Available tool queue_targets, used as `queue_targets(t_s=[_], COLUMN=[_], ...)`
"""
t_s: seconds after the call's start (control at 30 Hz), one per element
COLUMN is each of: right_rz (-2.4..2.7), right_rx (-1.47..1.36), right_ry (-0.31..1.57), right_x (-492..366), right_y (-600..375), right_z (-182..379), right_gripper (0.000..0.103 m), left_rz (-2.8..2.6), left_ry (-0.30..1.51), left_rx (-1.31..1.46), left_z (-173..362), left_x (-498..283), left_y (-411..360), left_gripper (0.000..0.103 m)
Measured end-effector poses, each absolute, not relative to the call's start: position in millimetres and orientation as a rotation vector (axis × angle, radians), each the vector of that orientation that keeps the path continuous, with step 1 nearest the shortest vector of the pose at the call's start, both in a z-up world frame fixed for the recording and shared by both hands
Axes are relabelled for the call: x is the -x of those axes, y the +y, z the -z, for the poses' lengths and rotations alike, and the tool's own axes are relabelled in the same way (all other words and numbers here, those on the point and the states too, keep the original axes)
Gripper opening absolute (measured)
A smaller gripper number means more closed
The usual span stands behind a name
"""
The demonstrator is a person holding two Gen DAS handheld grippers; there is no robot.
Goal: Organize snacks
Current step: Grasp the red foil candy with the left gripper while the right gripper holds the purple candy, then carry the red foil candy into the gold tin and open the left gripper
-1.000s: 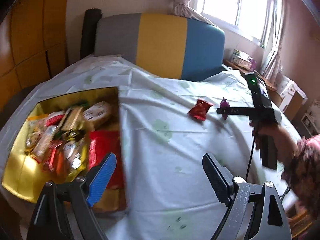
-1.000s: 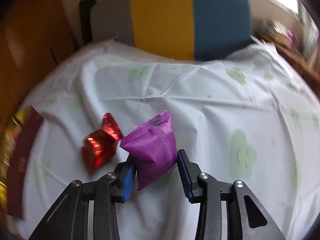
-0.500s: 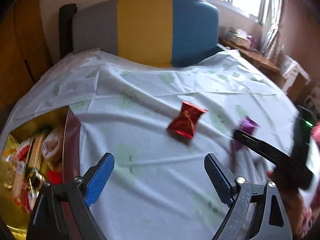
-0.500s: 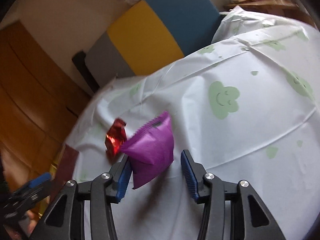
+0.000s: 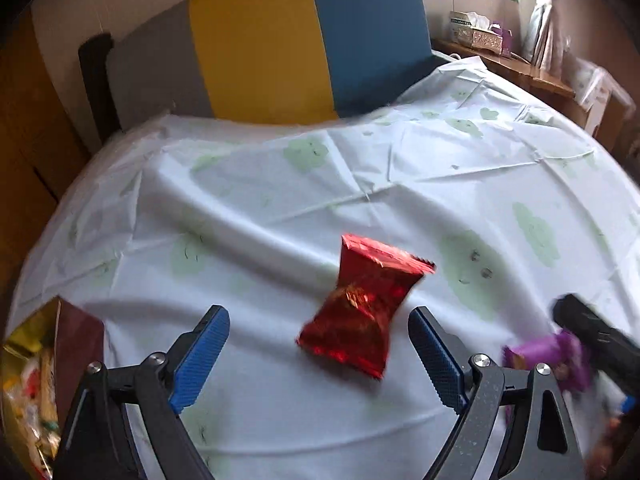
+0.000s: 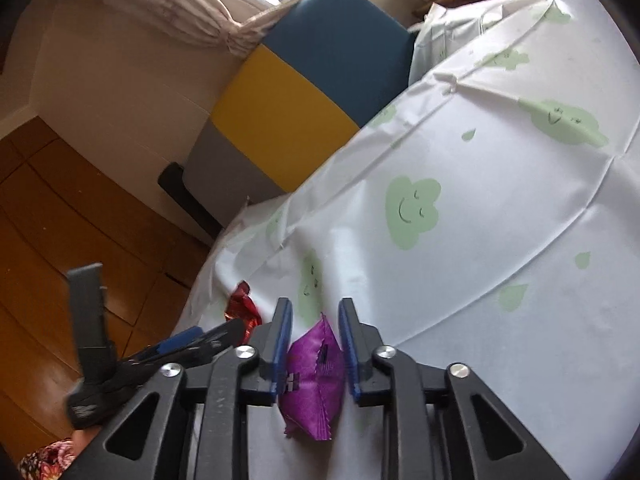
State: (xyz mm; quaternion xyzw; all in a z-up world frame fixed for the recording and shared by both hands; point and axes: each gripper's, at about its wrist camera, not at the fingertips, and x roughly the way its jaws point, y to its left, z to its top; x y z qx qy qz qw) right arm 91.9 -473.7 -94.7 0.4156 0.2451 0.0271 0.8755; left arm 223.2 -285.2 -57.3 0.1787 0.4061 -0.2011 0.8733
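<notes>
Between right tongs (image 6: 314, 344), crinkly purple packet (image 6: 312, 376)

Red snack packet (image 5: 362, 312): glossy, crinkled metallic foil. Purple snack packet (image 6: 314, 376): smooth, satin-sheen film with serrated end seals. Tablecloth (image 5: 420, 200): matt, creased sheet, white with pale green print. Gripper pads (image 5: 200, 356): blue ribbed plastic on matt black arms. Cabinet (image 6: 60, 216): glossy wood.

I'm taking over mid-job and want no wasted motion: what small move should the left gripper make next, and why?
Probably ease the left gripper forward and down, then close. It is open, the red snack packet lies on the tablecloth between and just ahead of its fingertips, ungripped. The right gripper already clamps the purple packet, and the snack box sits at the left.
</notes>
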Motion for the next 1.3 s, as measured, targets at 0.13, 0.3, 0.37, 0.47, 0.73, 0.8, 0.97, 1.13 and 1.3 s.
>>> queue_targets(t_s=[0.13,0.3,0.37,0.47,0.73,0.8,0.97,1.13,1.3], right_rz=[-0.054,-0.068,-0.068,-0.075,-0.12,-0.125,-0.123,-0.122,-0.116], right_rx=[-0.827,-0.707,-0.706,-0.693,-0.808,-0.813,-0.823,-0.824,-0.824], right_ry=[0.554,0.664,0.651,0.627,0.527,0.519,0.515,0.514,0.519], right_x=[-82.5,-87.5,-88.9,-86.7,-76.1,-75.3,-74.5,-73.0,-73.8], right_y=[-465.9,-443.3,-442.3,-440.0,-457.7,-458.7,-460.9,-459.7,-459.4], right_z=[87.0,87.7,89.1,90.2,96.4,96.0,96.5,96.3,96.4], right_gripper=[0.045,0.037,0.035,0.034,0.034,0.034,0.034,0.034,0.034], left_rz=[0.41,0.479,0.492,0.488,0.445,0.437,0.44,0.495,0.5], left_ry=[0.79,0.818,0.808,0.788,0.803,0.807,0.832,0.793,0.793], left_rx=[-0.432,-0.38,-0.391,-0.4,-0.278,-0.276,-0.195,-0.138,-0.041], left_z=[66.9,75.5,76.9,77.2,63.4,61.8,54.3,40.8,28.7], left_x=[-228.2,-235.2,-232.3,-229.4,-224.5,-215.6,-178.8,-135.7,-107.0], left_y=[-291.2,-293.2,-295.6,-296.4,-271.5,-267.0,-246.3,-224.2,-181.0], left_gripper=[0.08,0.05,0.048,0.047,0.047,0.047,0.047,0.047,0.047])
